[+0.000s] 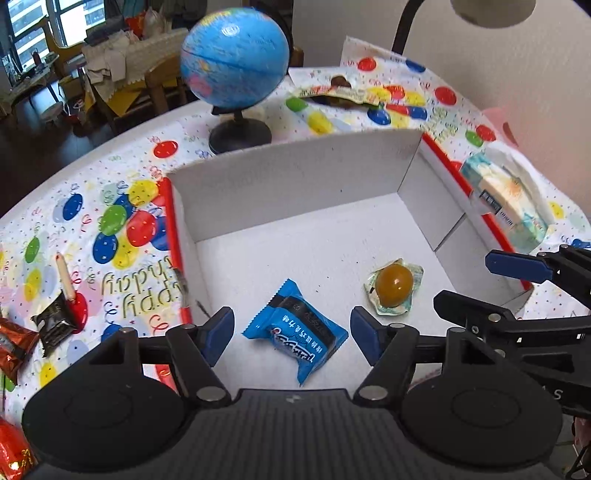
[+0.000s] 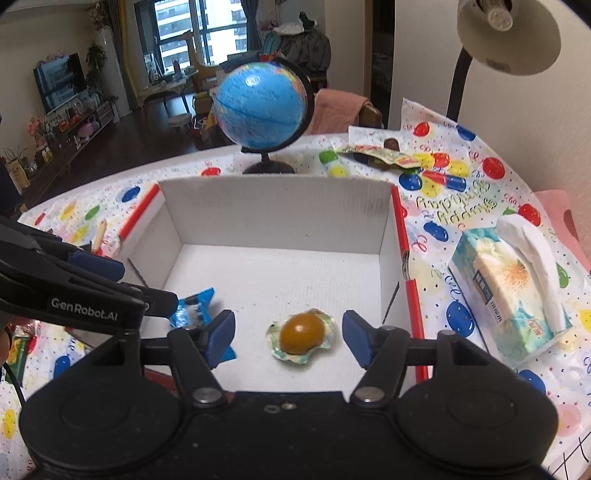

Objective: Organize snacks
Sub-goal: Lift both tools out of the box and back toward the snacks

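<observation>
Both grippers over the white box, fingers apart, holding nothing.

Inside white box (image 1: 295, 192), on its floor: blue snack packet (image 1: 295, 332) between the spread fingers of left gripper (image 1: 291, 332); orange jelly cup (image 2: 301, 334) beside it, between the spread fingers of right gripper (image 2: 288, 338). On worktop (image 1: 122, 155), near left edge: dark snack packet (image 1: 55, 325) and orange-red wrappers (image 1: 14, 347). Beyond box: globe (image 2: 260, 107). By right edge: tissue pack (image 2: 513, 291).

globe (image 2: 260, 107), tissue pack (image 2: 513, 288) (opened), lamp (image 2: 506, 33)
</observation>
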`<state>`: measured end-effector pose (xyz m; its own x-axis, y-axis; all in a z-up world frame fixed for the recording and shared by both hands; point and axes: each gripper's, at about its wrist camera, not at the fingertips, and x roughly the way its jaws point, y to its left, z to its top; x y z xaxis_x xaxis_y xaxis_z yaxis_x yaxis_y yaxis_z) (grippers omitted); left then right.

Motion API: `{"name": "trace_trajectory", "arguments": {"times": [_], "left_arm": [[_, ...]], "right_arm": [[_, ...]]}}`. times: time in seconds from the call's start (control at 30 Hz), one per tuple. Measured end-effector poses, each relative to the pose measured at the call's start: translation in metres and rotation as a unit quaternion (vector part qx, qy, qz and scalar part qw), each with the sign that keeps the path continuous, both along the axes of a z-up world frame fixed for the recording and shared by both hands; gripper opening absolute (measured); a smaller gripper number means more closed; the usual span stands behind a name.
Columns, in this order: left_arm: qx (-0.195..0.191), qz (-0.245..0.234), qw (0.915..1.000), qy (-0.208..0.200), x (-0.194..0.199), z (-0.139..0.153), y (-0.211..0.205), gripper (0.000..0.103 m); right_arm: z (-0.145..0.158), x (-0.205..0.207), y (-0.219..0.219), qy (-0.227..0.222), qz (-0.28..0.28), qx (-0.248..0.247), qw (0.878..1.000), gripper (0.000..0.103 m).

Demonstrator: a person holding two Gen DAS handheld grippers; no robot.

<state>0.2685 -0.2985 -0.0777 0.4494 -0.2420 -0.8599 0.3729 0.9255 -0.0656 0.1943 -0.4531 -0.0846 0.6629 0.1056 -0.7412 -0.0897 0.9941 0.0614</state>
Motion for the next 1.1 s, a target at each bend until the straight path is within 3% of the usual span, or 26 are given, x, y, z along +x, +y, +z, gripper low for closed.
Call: {"name": "trace_trajectory", "arguments": {"times": [0.63, 0.8, 1.1], "left_arm": [[-0.051, 0.022, 0.9947, -0.086, -0.071, 0.068, 0.095, 0.075], [-0.059, 0.039, 0.9917, -0.107, -0.091, 0.081, 0.125, 0.082], [-0.073, 0.061, 0.9871, -0.128, -0.124, 0.094, 0.173, 0.084]], "right_arm": [[0.062, -0.058, 0.068, -0.085, -0.002, 0.023, 0.996, 0.087], [0.071, -0.071, 0.085, -0.101, 0.008, 0.034, 0.994, 0.089], [0.078, -0.092, 0.120, -0.116, 0.026, 0.050, 0.992, 0.090]]}}
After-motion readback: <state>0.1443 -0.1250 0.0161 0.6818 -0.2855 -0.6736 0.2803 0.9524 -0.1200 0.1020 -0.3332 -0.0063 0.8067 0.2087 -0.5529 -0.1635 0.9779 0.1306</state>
